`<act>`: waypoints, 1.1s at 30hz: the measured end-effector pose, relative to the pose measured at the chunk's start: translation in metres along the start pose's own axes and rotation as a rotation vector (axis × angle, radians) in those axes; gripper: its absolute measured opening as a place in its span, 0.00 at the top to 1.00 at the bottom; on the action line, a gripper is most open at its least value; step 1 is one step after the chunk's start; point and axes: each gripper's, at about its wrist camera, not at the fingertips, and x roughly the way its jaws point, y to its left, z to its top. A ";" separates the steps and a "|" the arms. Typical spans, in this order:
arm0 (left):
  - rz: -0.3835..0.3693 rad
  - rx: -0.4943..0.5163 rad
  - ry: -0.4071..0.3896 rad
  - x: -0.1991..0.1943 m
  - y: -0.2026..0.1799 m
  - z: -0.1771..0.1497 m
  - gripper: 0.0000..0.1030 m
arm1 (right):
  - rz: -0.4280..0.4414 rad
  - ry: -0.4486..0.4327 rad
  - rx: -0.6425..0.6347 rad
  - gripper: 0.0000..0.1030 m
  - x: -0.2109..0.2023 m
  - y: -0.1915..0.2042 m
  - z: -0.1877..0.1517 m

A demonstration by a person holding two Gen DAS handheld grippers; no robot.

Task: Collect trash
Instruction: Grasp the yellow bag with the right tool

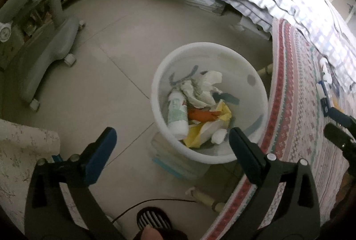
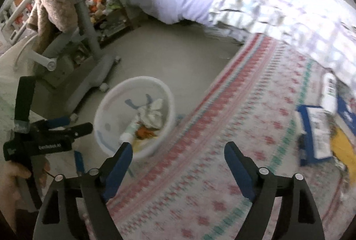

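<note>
A white bin (image 1: 155,75) stands on the tiled floor beside a patterned rug (image 1: 296,120). In it lie a white bottle with a green label (image 1: 176,113), crumpled paper (image 1: 202,89), and orange (image 1: 200,115) and yellow wrappers (image 1: 224,116). My left gripper (image 1: 172,132) hangs open above the bin's near rim, nothing between its fingers. My right gripper (image 2: 179,147) is open and bare over the rug, to the right of the bin (image 2: 104,106). On the rug at the right lie a white bottle (image 2: 329,93), a blue-and-white package (image 2: 316,133) and a yellow item (image 2: 343,144).
A bed with a checked quilt (image 2: 278,6) borders the rug. A grey chair base on casters (image 1: 44,55) stands left of the bin, with a low shelf of toys (image 2: 100,4) behind it. A clear plastic item (image 1: 175,164) lies against the bin's near side, and a thin cable (image 1: 155,201) runs nearby.
</note>
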 end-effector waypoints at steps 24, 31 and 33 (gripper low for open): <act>-0.109 0.051 -0.010 0.004 -0.144 0.011 0.02 | -0.231 -0.046 0.280 0.15 -0.090 -0.185 -0.057; -0.119 0.094 0.007 0.015 -0.189 0.011 0.02 | -0.296 -0.065 0.372 0.15 -0.096 -0.234 -0.058; -0.112 0.115 0.003 0.017 -0.202 0.010 0.02 | -0.301 -0.055 0.393 0.15 -0.092 -0.245 -0.059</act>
